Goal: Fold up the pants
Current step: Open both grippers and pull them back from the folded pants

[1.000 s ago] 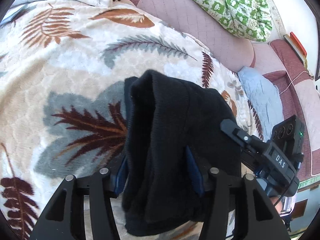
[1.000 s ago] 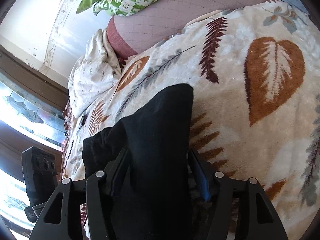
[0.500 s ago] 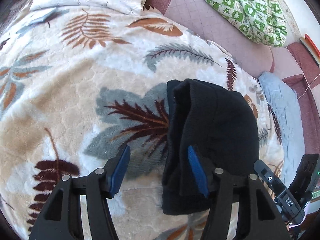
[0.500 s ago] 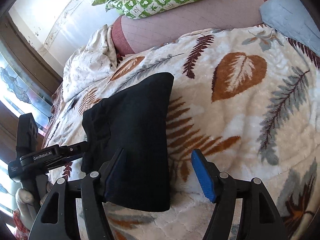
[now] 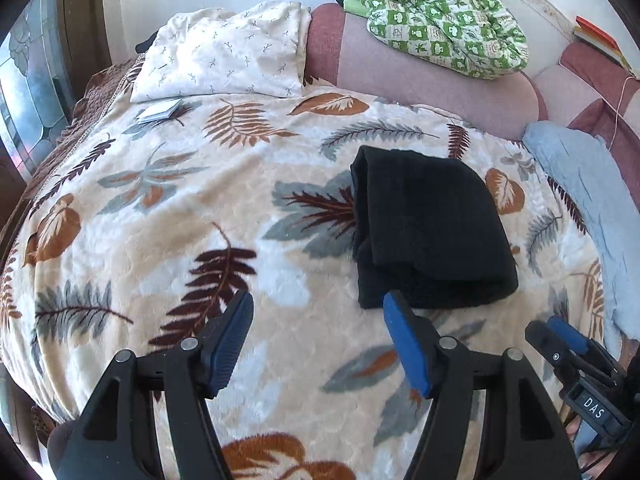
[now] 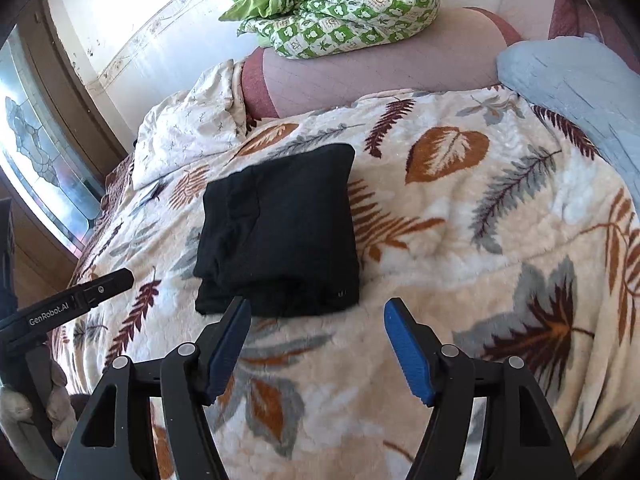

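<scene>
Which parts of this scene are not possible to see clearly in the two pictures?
- Underside and inner layers of the pants: hidden in both views by their own top fold.
- Small booklet near the pillow: too small to read, left view.
- Right claw in the left view: cut off by the edge.

A cream leaf-patterned blanket [image 5: 168,240] covered the bed. A white sprigged pillow [image 5: 228,60] lay at its head beside a pink bolster [image 5: 432,76], which carried a crumpled green checked quilt [image 5: 436,16]. A blue cloth [image 5: 576,184] lay along the far edge.
</scene>
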`<state>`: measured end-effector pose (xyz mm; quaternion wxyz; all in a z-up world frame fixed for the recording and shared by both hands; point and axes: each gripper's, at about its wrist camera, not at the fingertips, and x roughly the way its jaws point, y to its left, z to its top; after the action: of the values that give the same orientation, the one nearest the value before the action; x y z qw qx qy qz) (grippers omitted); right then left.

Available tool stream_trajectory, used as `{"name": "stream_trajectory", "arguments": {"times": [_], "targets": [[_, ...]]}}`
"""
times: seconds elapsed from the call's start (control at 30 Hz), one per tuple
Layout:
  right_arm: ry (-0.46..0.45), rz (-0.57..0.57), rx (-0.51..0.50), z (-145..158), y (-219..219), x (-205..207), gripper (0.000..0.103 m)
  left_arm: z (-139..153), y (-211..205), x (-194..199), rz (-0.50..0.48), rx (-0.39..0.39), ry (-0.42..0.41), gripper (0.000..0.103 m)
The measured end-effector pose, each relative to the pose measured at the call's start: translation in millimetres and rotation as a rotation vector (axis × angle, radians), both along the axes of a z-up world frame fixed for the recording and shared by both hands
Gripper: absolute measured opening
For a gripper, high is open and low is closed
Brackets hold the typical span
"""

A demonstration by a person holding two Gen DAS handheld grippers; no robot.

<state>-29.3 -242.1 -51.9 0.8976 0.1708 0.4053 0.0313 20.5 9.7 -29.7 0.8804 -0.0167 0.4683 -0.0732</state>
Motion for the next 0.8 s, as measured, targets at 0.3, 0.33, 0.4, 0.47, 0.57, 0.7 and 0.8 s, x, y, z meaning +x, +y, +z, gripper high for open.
{"name": "stream_trajectory", "arguments": {"times": [0.3, 0.33, 0.4, 0.47, 0.57, 0.7, 0.8], "targets": [[0.048, -0.061, -0.115, -18, 22, -55, 0.075, -18, -9, -52, 0.043, 0.058, 0.001, 0.067], [0.059, -0.06, -0.127, -21, 25, -57, 0.075, -19, -11, -56, 0.04, 0.072, -0.006, 0.067], [0.073, -0.058, -0.148, -22, 29, -61, 0.075, -17, -14, -62, 0.039, 0.104, -0.026, 0.067], [0.07, -0.058, -0.163, -20, 31, -63, 0.075, -15, -17, -65, 0.033, 0.126, -0.041, 0.067], [0.049, -0.066, -0.194, -15, 34, -66, 0.076, -15, -20, -70, 0.029, 0.152, -0.056, 0.067], [0.03, -0.062, -0.229, -10, 38, -68, 0.078, -18, -23, -71, 0.019, 0.16, -0.041, 0.067], [0.023, -0.053, -0.248, -10, 41, -69, 0.078, -22, -26, -71, 0.011, 0.164, -0.031, 0.067]]}}
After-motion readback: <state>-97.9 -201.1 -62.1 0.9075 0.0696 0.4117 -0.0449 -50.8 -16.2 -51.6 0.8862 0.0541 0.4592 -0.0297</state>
